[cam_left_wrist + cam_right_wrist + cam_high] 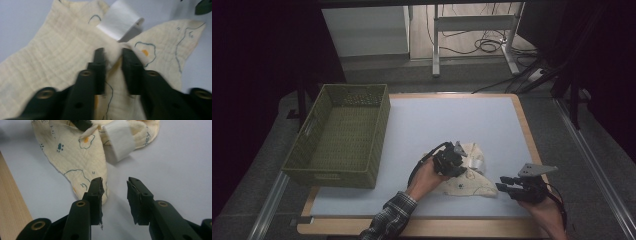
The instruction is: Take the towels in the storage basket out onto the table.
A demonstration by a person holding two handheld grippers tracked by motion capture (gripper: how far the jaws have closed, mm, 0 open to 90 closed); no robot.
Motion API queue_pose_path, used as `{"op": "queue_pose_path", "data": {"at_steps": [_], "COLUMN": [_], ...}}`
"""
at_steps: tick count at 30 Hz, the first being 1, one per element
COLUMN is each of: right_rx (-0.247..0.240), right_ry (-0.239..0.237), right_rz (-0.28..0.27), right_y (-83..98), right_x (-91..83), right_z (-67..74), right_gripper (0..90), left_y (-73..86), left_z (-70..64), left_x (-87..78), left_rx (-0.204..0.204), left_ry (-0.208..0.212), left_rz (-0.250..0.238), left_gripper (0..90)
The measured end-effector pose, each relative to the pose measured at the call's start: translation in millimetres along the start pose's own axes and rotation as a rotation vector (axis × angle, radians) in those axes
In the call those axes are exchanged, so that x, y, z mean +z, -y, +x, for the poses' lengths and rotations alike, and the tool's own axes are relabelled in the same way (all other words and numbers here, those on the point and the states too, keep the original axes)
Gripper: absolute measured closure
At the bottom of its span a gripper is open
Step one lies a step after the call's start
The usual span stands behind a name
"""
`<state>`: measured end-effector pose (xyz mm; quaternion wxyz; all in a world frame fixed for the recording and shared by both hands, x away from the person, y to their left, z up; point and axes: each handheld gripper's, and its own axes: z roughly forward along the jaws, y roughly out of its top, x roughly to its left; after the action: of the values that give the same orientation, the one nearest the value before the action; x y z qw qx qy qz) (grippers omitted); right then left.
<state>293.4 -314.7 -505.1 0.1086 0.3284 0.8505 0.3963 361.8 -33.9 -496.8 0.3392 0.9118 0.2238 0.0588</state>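
The cream cloth (464, 176) lies on the white mat (452, 120) right of the green basket (339, 135), its middle fold pinched in the left gripper (113, 57), while the right gripper (114, 185) rests open just beside its corner

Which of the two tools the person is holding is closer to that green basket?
The left tool. It sits on the cream cloth near the table's middle, to the right of the green basket. The right tool is farther right, past the cloth's tip.
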Motion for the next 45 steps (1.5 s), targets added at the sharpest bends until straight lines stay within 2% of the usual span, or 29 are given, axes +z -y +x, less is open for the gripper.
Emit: {"op": "queue_pose_path", "data": {"at_steps": [1,5,10,13,17,19,22,23,25,26,27,28,30,31,34,36,38,39,40,41,42,45], "right_rx": [-0.002,-0.002,0.022,0.042,0.07,0.084,0.085,0.077,0.041,0.039,0.026,0.015,0.012,0.024,0.058,0.067,0.077,0.077,0.082,0.084,0.091,0.098], "right_ry": [0.004,0.012,0.041,0.048,0.041,0.054,0.061,0.084,0.132,0.117,0.126,0.148,0.15,0.143,0.109,0.1,0.093,0.093,0.096,0.095,0.089,0.087], "right_rz": [-0.001,-0.006,-0.015,-0.009,0.004,0.014,0.034,0.05,0.089,0.082,0.079,0.085,0.079,0.05,0.03,0.023,0.037,0.037,0.044,0.046,0.046,0.06], "right_y": [-1.6,-6.3,-20.3,-31.8,-47.1,-51.8,-56.8,-58.0,-58.7,-58.9,-59.8,-61.7,-64.2,-71.4,-79.0,-79.6,-77.4,-77.4,-73.3,-71.7,-70.5,-68.9], "right_x": [0.5,2.4,13.4,27.1,51.3,60.9,73.5,77.2,83.0,83.9,83.5,82.2,80.1,72.4,65.4,65.5,70.7,70.7,76.3,78.8,81.3,88.4], "right_z": [-1.0,-4.5,-15.3,-21.4,-26.2,-27.0,-27.8,-26.7,-23.3,-22.0,-21.3,-20.4,-20.6,-24.1,-29.3,-30.0,-29.3,-29.3,-26.7,-25.9,-25.6,-24.0], "right_gripper": [64.3,64.0,63.9,63.4,58.0,54.6,54.6,59.9,77.1,85.6,89.5,89.8,89.9,89.9,89.7,85.2,70.5,70.5,61.6,57.6,54.8,56.3], "left_y": [-1.0,-1.8,2.0,7.0,12.7,15.4,18.9,19.9,21.6,22.2,22.6,22.8,22.9,22.3,21.6,21.7,23.9,23.9,26.3,27.5,28.8,31.9], "left_z": [2.1,12.1,28.6,42.0,53.0,57.0,62.2,63.5,66.3,67.6,69.2,71.0,73.4,78.0,82.8,84.1,88.1,88.1,90.2,91.2,92.5,95.5], "left_x": [-1.1,-10.9,-28.1,-38.2,-43.5,-44.5,-45.0,-45.2,-45.7,-46.4,-47.6,-49.3,-51.4,-55.9,-59.6,-60.6,-60.7,-60.7,-59.6,-58.5,-57.7,-56.0], "left_rx": [-0.01,-0.053,-0.089,-0.127,-0.143,-0.151,-0.16,-0.164,-0.166,-0.166,-0.166,-0.17,-0.172,-0.182,-0.192,-0.189,-0.197,-0.197,-0.202,-0.204,-0.205,-0.213], "left_ry": [-0.001,-0.011,-0.069,-0.101,-0.124,-0.131,-0.137,-0.141,-0.145,-0.151,-0.156,-0.16,-0.165,-0.173,-0.187,-0.195,-0.199,-0.199,-0.199,-0.201,-0.202,-0.201], "left_rz": [-0.005,-0.049,-0.098,-0.124,-0.127,-0.125,-0.127,-0.128,-0.134,-0.135,-0.138,-0.143,-0.147,-0.158,-0.169,-0.162,-0.157,-0.157,-0.15,-0.147,-0.14,-0.137], "left_gripper": [83.4,84.8,85.0,85.0,85.0,85.0,85.0,85.0,85.1,85.2,85.3,85.3,85.3,85.3,85.3,85.3,85.3,85.3,85.2,85.2,85.1,85.1]}}
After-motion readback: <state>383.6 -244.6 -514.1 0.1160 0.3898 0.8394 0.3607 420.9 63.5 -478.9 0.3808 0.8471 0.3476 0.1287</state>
